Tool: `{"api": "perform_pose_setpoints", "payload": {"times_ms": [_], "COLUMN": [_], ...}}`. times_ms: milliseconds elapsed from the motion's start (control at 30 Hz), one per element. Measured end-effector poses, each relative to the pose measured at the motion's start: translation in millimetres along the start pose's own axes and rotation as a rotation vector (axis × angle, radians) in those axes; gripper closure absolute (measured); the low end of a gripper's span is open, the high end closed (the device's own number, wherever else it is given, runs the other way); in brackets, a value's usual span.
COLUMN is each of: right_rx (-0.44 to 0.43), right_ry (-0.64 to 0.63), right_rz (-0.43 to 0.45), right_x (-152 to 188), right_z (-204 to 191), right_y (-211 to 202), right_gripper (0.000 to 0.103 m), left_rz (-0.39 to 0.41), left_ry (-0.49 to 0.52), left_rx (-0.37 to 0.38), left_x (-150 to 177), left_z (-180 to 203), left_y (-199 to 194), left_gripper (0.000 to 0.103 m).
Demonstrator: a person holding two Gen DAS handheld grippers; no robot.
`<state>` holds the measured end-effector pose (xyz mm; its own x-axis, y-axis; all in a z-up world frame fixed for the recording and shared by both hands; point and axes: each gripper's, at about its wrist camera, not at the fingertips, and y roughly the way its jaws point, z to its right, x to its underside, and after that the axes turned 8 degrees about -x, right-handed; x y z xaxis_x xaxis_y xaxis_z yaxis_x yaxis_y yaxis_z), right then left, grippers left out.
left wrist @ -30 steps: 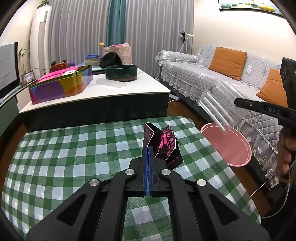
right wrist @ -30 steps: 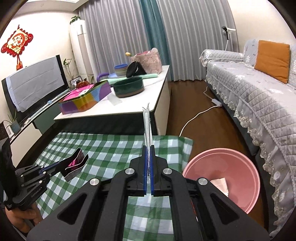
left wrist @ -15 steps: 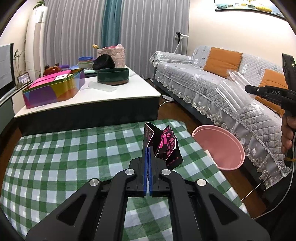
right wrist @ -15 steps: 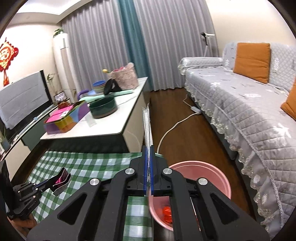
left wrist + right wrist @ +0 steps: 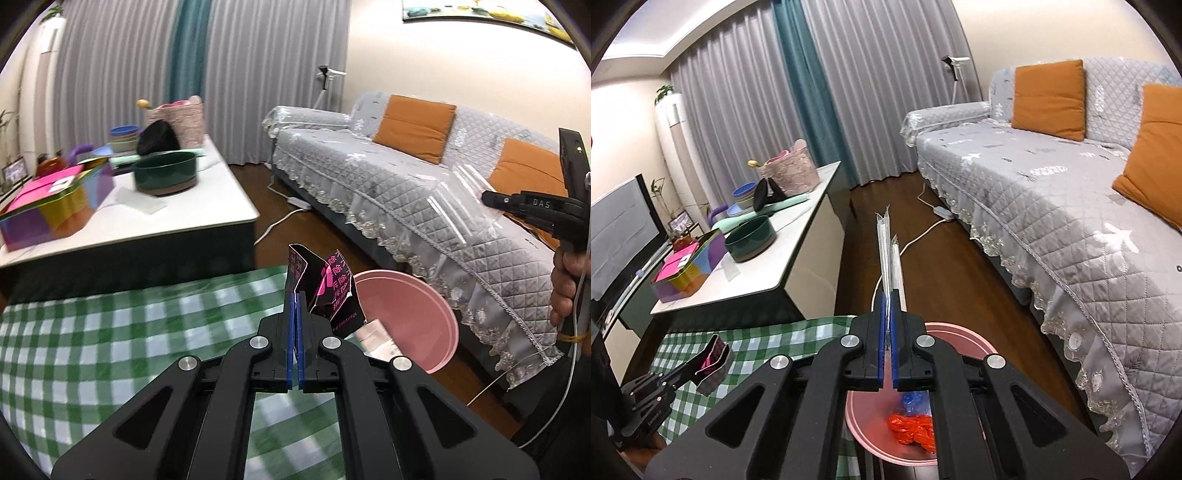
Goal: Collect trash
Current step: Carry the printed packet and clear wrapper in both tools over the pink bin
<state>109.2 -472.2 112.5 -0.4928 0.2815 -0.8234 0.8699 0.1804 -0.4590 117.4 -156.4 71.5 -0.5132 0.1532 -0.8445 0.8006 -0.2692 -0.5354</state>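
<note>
My left gripper (image 5: 295,314) is shut on a black and pink wrapper (image 5: 325,291), held over the right edge of the green checked table (image 5: 110,332), beside the pink bin (image 5: 417,317). It also shows in the right wrist view (image 5: 714,356). My right gripper (image 5: 887,306) is shut on a clear plastic wrapper (image 5: 888,251), held above the pink bin (image 5: 964,336). The bin holds orange trash (image 5: 910,430) and blue trash (image 5: 914,400). In the left wrist view the right gripper (image 5: 491,197) holds the clear wrapper (image 5: 458,206) in front of the sofa.
A grey sofa (image 5: 388,177) with orange cushions runs along the right. A white low table (image 5: 177,206) behind carries a dark green bowl (image 5: 164,177), a coloured box (image 5: 51,206) and a basket. A white cable (image 5: 923,229) lies on the wood floor.
Both grippers have moved right toward the pink bin, each still holding its wrapper. The right gripper now hangs over the bin, whose inside has come into view.
</note>
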Motion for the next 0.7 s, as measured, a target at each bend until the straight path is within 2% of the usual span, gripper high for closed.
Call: {"api": "perform_pose_setpoints", "payload": {"times_ms": [300, 700], "right_rx": [0.036, 0.061], "right_ry": [0.003, 0.005], "right_rz": [-0.03, -0.075], "right_x": [4, 14], "right_z": [16, 36], "right_y": [10, 24], "right_gripper": [0.1, 0.1], "left_rz": [0.002, -0.045], "left_ry": [0.038, 0.072], "left_rx": [0.077, 0.182], "left_x": [-15, -18], "left_z": [46, 95], "left_y": [27, 71], "left_gripper": [0.102, 0.102]}}
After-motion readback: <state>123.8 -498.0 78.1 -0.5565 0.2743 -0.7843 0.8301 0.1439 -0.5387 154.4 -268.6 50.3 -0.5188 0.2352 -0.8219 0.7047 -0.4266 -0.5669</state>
